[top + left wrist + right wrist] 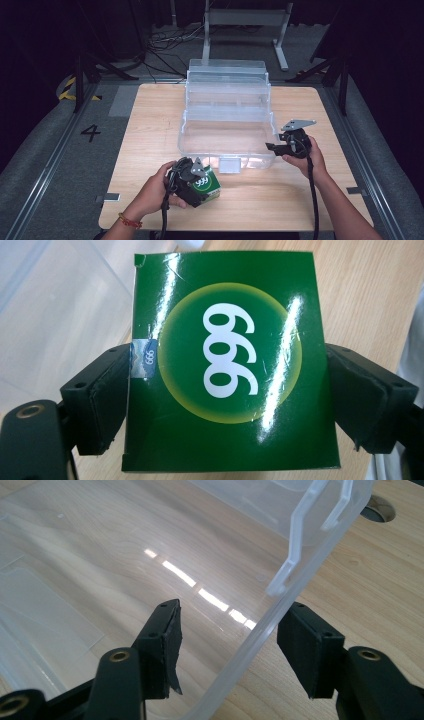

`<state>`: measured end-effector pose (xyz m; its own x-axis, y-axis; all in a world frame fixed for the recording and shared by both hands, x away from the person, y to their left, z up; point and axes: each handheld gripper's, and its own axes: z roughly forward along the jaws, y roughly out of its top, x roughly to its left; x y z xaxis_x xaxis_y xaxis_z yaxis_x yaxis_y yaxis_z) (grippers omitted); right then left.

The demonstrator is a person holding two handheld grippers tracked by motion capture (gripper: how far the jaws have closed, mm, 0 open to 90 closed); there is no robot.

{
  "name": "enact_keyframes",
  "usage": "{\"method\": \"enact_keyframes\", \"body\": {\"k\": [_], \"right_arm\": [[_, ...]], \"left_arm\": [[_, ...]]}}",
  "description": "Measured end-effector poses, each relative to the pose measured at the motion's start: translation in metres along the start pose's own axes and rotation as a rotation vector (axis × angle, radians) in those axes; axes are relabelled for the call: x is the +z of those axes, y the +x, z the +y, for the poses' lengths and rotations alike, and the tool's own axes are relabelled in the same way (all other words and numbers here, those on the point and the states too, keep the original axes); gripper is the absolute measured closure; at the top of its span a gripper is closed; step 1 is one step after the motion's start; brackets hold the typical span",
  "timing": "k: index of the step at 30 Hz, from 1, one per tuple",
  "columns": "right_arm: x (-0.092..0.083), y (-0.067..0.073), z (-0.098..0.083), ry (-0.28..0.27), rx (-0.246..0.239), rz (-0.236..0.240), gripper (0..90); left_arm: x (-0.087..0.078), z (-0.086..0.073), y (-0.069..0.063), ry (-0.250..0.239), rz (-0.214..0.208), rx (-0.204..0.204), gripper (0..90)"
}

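Two hand-held claws work at a pale wooden bench [150, 115] under a fixed overhead camera. The left claw [196, 181], at the near edge of the bench, is clamped on a glossy green cardboard box printed with a white "999" in a yellow-ringed circle [227, 357], one black pad pressed against each side of the box (a small blue-and-white seal sticker sits on its left edge). From above, the green box [209, 183] sits just in front of the near wall of a clear plastic tiered storage case [227, 117], which stands open in the middle of the bench with its trays stepped back toward the far side. The right claw [274, 146] is held at the case's near right corner. Its jaws stand wide apart, straddling the transparent rim [250, 640], one inside the case and one outside, neither pad touching the plastic. A black cable [314, 200] trails back along the person's right forearm.
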<state>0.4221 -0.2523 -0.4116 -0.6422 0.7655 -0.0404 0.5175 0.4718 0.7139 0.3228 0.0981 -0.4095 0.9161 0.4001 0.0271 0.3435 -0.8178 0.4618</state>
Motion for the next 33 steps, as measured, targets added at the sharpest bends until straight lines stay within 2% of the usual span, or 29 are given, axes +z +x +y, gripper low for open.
{"method": "enact_keyframes", "body": {"k": [3,6,9,12,22,23,24,27,33], "right_arm": [[0.0,0.0,0.0,0.0,0.003,0.003,43.4],[0.0,0.0,0.0,-0.001,0.008,0.006,43.2],[0.0,-0.001,0.0,0.0,0.005,0.008,42.9],[0.0,-0.001,0.0,-0.003,0.007,0.013,42.7],[0.0,-0.001,0.001,0.006,-0.004,0.014,42.5],[0.0,-0.001,0.001,0.006,-0.004,0.014,42.5],[0.0,-0.001,0.001,0.008,-0.005,0.013,42.5],[0.0,-0.001,0.001,0.005,-0.003,0.015,42.4],[0.0,-0.001,0.001,0.01,-0.007,0.018,42.4]], "left_arm": [[0.001,0.004,-0.001,0.052,0.012,-0.02,13.5],[0.003,0.008,0.002,0.105,-0.01,-0.06,13.3],[0.005,0.009,0.004,0.117,-0.027,-0.078,12.3],[0.007,0.009,0.004,0.124,-0.031,-0.077,12.6],[0.013,0.025,0.008,0.237,-0.053,0.025,13.2],[0.013,0.025,0.008,0.237,-0.053,0.025,13.2],[0.015,0.027,0.008,0.238,-0.058,0.052,12.8],[0.018,0.028,0.006,0.259,-0.052,0.083,12.5],[0.02,0.029,0.007,0.266,-0.058,0.095,13.9]]}}
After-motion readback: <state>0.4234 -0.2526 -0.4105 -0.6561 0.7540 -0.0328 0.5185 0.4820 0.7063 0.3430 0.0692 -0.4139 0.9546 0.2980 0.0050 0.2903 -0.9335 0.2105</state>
